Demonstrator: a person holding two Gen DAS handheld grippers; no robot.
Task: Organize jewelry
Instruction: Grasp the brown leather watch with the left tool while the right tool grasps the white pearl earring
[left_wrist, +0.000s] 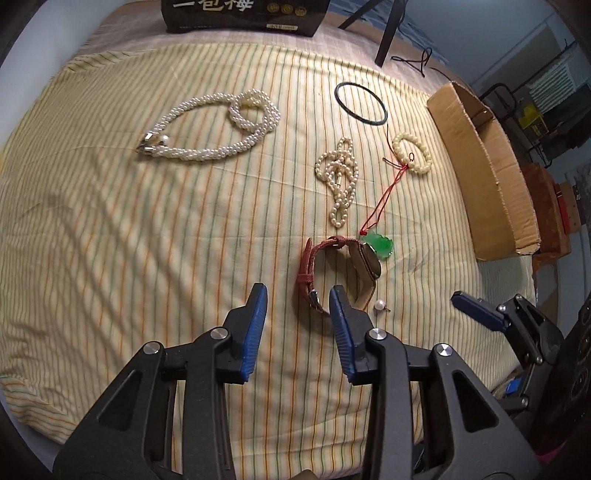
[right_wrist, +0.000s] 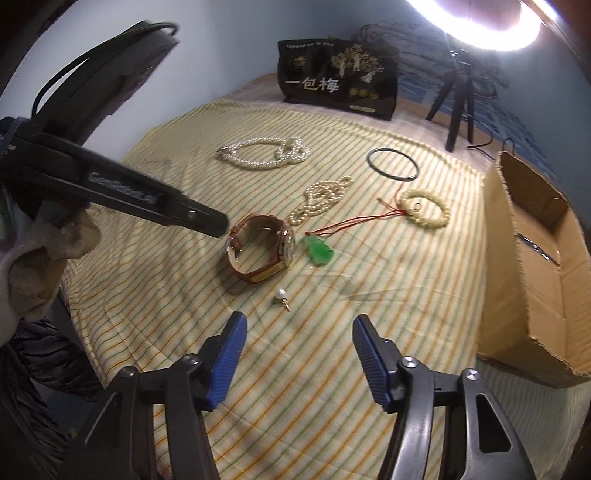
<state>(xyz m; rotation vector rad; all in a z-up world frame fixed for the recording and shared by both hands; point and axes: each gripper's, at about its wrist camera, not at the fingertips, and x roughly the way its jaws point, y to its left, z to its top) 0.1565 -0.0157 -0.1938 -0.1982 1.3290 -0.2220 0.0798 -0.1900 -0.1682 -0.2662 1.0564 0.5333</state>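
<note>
**Two grippers low over the jewelry, nothing held**

A striped cloth covers the whole surface, and both grippers hang close above its near edge, pointing steeply down.

Off to the right of the right gripper stands an open cardboard box, its flap ragged; it looks empty, though part of its floor is hidden from me. Far ahead of both grippers, at the back of the cloth, sits a black bag with white lettering, and beside it a tripod under a ring light.

Ahead and to the left of the left gripper lies the thick pearl rope, looped over itself at one end. A thin black ring lies farther out, ahead and right. Nearer, a slimmer pearl strand lies bunched, and right of it a cream bead bracelet with a red cord running back to a green pendant.

The watch stands on its side just ahead of the left gripper, its case touching the pendant. The right finger of that gripper is at the strap's near end, seemingly inside the loop; contact I cannot make out. Its jaws stand moderately apart with no pad pressing on anything.

A single pearl earring lies just ahead of the right gripper, between the fingers' line and the watch. That gripper's jaws stand wide apart, empty.
</note>
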